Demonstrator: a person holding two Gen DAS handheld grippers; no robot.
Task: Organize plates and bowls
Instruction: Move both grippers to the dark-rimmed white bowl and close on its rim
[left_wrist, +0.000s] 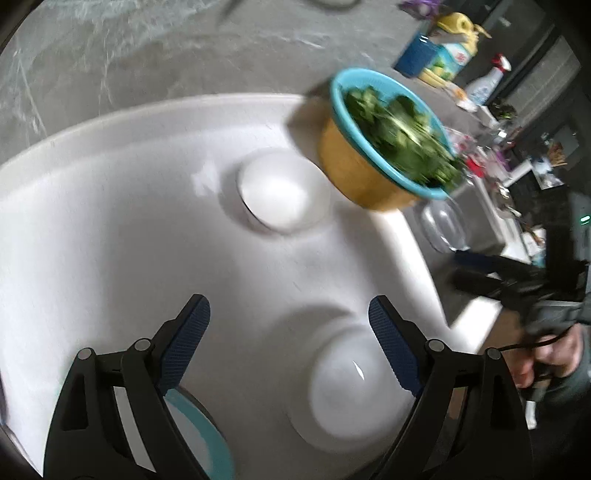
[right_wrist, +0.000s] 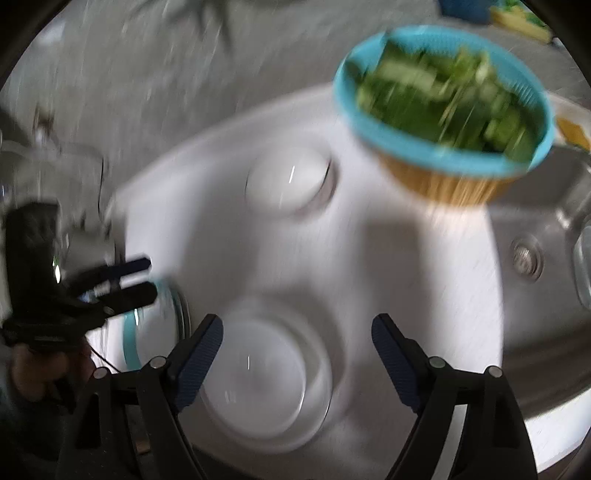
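A wide white tray (left_wrist: 110, 221) (right_wrist: 406, 277) carries two white bowls and a blue-rimmed plate. In the left wrist view my left gripper (left_wrist: 290, 310) hangs open above the tray with nothing between its fingers. The near white bowl (left_wrist: 351, 384) lies just right of it, the far white bowl (left_wrist: 277, 195) further off, and the blue-rimmed plate (left_wrist: 199, 432) under the left finger. My right gripper (right_wrist: 297, 325) is open over the near white bowl (right_wrist: 266, 384), clear of it. The far bowl (right_wrist: 291, 181) and the plate (right_wrist: 147, 343) show too, blurred.
A blue strainer of green leaves in a yellow bowl (left_wrist: 369, 162) (right_wrist: 443, 107) stands at the tray's far right edge. Beyond it are a steel sink (right_wrist: 535, 221), a glass bowl (left_wrist: 443, 229), and bottles (left_wrist: 450, 51) on the grey counter. A hand (left_wrist: 546, 354) holds the other gripper.
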